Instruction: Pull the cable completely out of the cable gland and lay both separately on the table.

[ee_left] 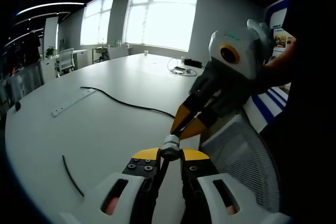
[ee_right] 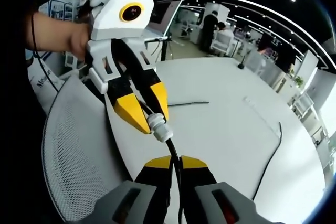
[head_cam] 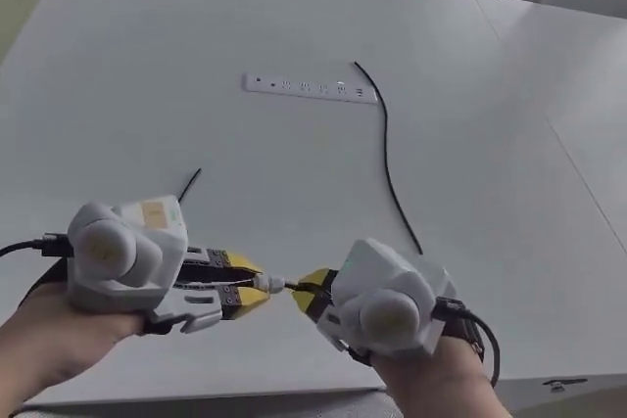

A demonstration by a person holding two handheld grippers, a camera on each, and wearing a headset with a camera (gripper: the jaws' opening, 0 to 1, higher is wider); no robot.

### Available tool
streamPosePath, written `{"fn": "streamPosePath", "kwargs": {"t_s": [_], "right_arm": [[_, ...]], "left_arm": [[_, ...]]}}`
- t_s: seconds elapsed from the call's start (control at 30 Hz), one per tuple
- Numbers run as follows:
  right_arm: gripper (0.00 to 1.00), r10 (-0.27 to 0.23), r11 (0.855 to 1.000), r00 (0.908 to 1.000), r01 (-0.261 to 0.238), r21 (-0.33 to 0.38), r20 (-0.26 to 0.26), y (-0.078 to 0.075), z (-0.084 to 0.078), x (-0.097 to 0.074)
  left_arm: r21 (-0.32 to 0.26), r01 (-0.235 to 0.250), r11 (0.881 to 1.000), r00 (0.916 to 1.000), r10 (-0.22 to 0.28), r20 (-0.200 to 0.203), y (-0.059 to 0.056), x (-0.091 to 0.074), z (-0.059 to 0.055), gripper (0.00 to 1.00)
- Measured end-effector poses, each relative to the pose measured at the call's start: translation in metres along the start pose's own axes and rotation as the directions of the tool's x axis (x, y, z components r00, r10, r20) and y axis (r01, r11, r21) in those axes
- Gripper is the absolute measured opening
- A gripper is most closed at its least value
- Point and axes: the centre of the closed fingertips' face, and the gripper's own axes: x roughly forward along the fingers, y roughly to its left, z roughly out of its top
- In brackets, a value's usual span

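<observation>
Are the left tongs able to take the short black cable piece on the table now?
Probably not yet: the way to the short cable piece looks free, but the left tongs are shut on the cable gland and must release it first.

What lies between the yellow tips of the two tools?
The cable gland, held at the left tool's tips, and a short stretch of black cable running to the right tool. The right gripper view shows it best.
</observation>
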Motion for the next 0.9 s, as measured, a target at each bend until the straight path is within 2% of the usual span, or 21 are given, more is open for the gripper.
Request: {"fn": "streamPosePath", "kwargs": {"t_s": [0.1,0.17,0.27,0.43,0.47,0.53,0.63,0.8,0.9], "right_arm": [[0.00,-0.002,0.999,1.0000,0.002,0.036,-0.002,-0.003,-0.003,0.001],[0.00,0.010,0.992,0.9999,-0.011,0.124,0.010,-0.003,-0.006,0.003],[0.00,0.004,0.993,1.0000,-0.005,0.117,0.005,-0.007,-0.010,0.003],[0.00,0.003,0.981,1.0000,-0.002,0.194,-0.005,-0.009,-0.019,0.003],[0.00,0.006,0.976,1.0000,-0.005,0.218,-0.005,-0.009,-0.021,0.003],[0.00,0.012,0.955,0.9999,-0.011,0.297,0.001,-0.010,-0.027,0.004],[0.00,0.012,0.931,0.9999,-0.011,0.364,-0.002,-0.013,-0.036,0.003],[0.00,0.008,0.919,0.9998,-0.001,0.395,-0.017,-0.015,-0.046,-0.001],[0.00,0.008,0.905,0.9999,-0.001,0.426,-0.014,-0.015,-0.050,-0.002]], "left_arm": [[0.002,-0.004,1.000,1.0000,0.004,-0.002,0.002,0.000,0.000,0.15],[0.002,-0.010,1.000,0.9999,0.010,-0.004,0.003,-0.001,0.000,0.15],[-0.002,-0.013,1.000,0.9999,0.013,0.000,0.003,-0.001,0.000,0.15],[0.003,-0.012,1.000,0.9999,0.012,-0.005,0.002,-0.001,0.000,0.15],[0.003,-0.011,1.000,0.9999,0.011,-0.006,0.002,-0.001,0.000,0.15],[0.004,-0.009,1.000,0.9999,0.009,-0.009,0.001,-0.001,0.000,0.15],[0.005,-0.009,1.000,0.9999,0.009,-0.013,-0.001,0.000,-0.001,0.15],[0.013,-0.008,1.000,0.9998,0.008,-0.019,-0.003,0.000,0.000,0.15],[0.016,-0.007,1.000,0.9997,0.008,-0.021,-0.004,0.001,0.000,0.15]]}}
